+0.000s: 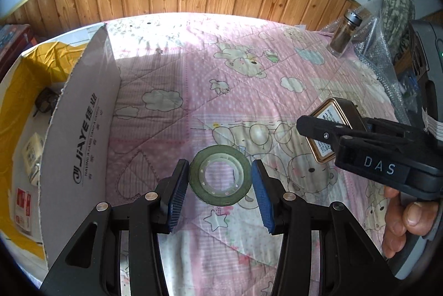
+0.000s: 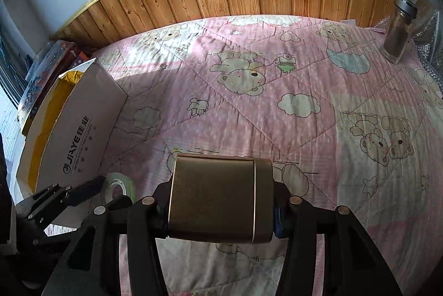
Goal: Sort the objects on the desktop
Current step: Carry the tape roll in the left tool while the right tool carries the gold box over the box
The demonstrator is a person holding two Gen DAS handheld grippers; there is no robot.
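A green tape roll [image 1: 220,175] lies flat on the pink quilt. My left gripper [image 1: 220,196] is open, its blue pads on either side of the roll, not pressing it. The roll also shows in the right wrist view [image 2: 119,186] beside the left gripper's finger [image 2: 83,189]. My right gripper [image 2: 221,202] is shut on a bronze metal tin [image 2: 220,199] and holds it above the quilt. In the left wrist view the tin [image 1: 336,127] shows its labelled bottom, clamped in the right gripper at the right.
A white cardboard box [image 1: 80,130] with yellow lining stands at the left and holds several small items; it also shows in the right wrist view [image 2: 80,135]. A glass jar [image 1: 344,34] with a metal lid stands at the far right. Wood panelling runs behind the bed.
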